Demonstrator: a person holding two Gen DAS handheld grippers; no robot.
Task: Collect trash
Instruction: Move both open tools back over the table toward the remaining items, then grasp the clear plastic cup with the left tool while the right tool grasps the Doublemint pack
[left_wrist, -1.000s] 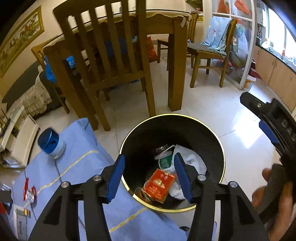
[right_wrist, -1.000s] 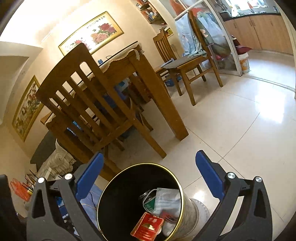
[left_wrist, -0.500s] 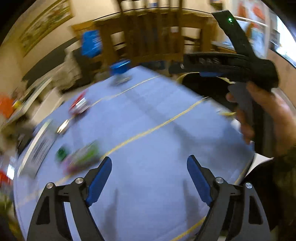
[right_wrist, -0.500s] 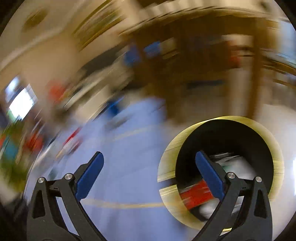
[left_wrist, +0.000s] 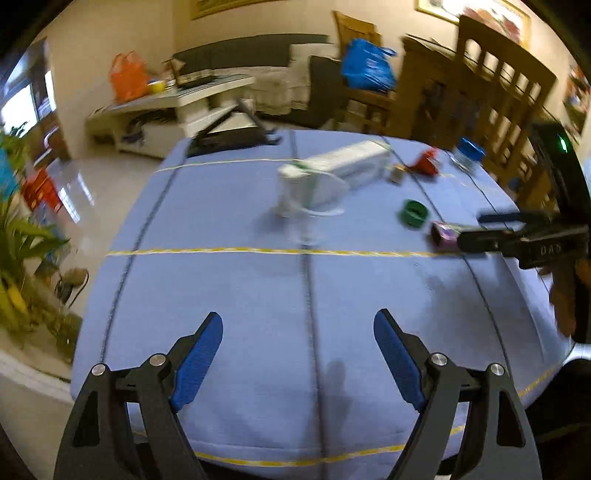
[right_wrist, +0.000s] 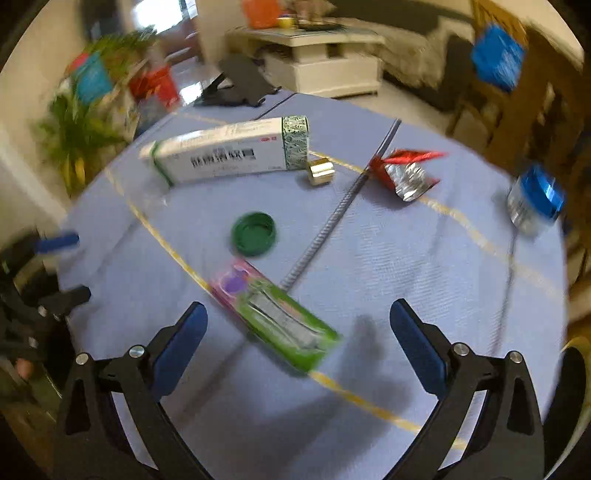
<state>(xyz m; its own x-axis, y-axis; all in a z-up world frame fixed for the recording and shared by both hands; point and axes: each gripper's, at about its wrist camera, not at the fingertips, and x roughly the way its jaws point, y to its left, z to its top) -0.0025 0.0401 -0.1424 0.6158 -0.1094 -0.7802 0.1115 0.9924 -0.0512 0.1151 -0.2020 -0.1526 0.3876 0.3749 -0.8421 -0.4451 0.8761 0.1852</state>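
Note:
Trash lies on a blue-clothed table (right_wrist: 369, 258). In the right wrist view I see a green and pink packet (right_wrist: 275, 314), a green cap (right_wrist: 254, 233), a white carton (right_wrist: 229, 153), a gold cap (right_wrist: 320, 171), a red foil wrapper (right_wrist: 404, 170) and a blue-lidded jar (right_wrist: 535, 203). My right gripper (right_wrist: 298, 341) is open and empty, just above the packet. My left gripper (left_wrist: 298, 354) is open and empty over bare cloth (left_wrist: 295, 295); the carton (left_wrist: 347, 164) and green cap (left_wrist: 413, 213) lie farther off. The right gripper shows in the left wrist view (left_wrist: 491, 229).
Wooden chairs (left_wrist: 480, 88) stand beyond the table's far right. A black stand (left_wrist: 229, 136) sits at the far edge. A white low table (left_wrist: 177, 107), sofa and potted plants (left_wrist: 22, 258) are around. The bin's rim shows at the right wrist view's lower right (right_wrist: 576, 343).
Both grippers have swung away from the black bin to over the blue table. The left gripper's jaws stand wider than a second ago. Both stay empty.

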